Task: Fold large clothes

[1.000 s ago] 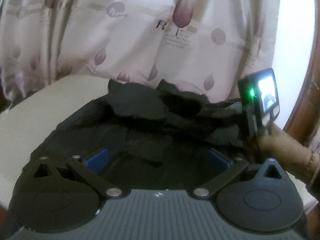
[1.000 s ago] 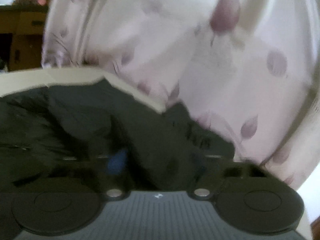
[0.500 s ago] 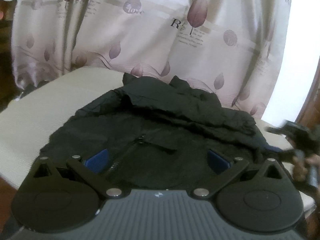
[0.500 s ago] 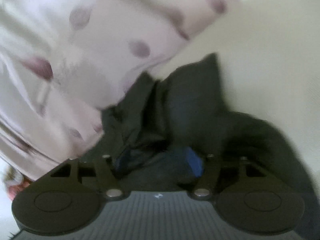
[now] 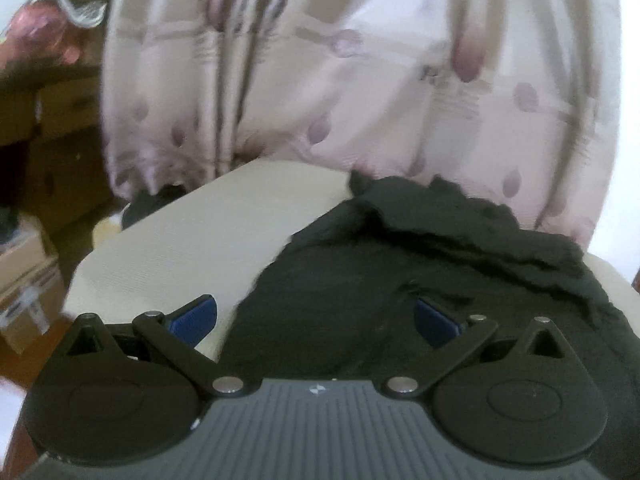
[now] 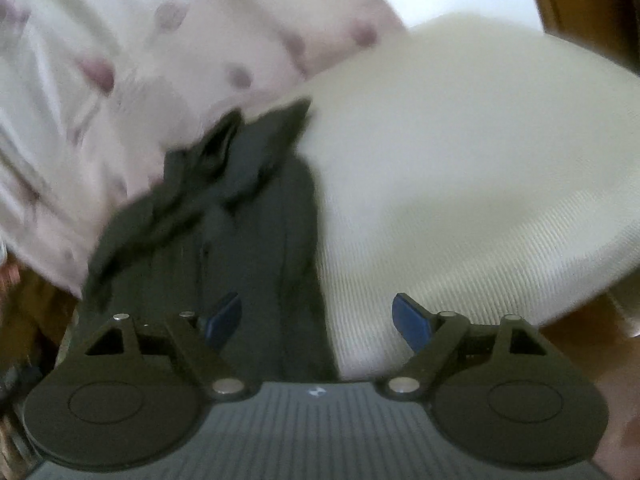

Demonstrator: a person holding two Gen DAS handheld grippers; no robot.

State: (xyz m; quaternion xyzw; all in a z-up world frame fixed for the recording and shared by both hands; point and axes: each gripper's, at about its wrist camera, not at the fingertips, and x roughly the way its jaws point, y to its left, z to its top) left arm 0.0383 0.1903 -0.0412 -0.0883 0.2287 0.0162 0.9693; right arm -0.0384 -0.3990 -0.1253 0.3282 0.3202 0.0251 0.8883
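A black garment (image 5: 420, 264) lies crumpled on a cream padded table (image 5: 208, 232). In the left wrist view my left gripper (image 5: 316, 320) is open, its blue pads spread wide over the garment's near edge, holding nothing. In the right wrist view the garment (image 6: 240, 216) lies as a dark strip at the table's (image 6: 460, 168) left side. My right gripper (image 6: 318, 318) is open above the strip's near end, its left pad over cloth and its right pad over bare table.
A pale pink curtain (image 5: 360, 80) with purple leaf prints hangs right behind the table, and shows in the right wrist view (image 6: 120, 60) too. Cardboard boxes (image 5: 28, 292) and dark furniture stand on the left. A wooden frame (image 6: 580, 0) is at the right.
Both grippers have pulled back and swung. The left view now shows the table's left part and the boxes. The right gripper let go of the cloth and opened. The garment lies flatter.
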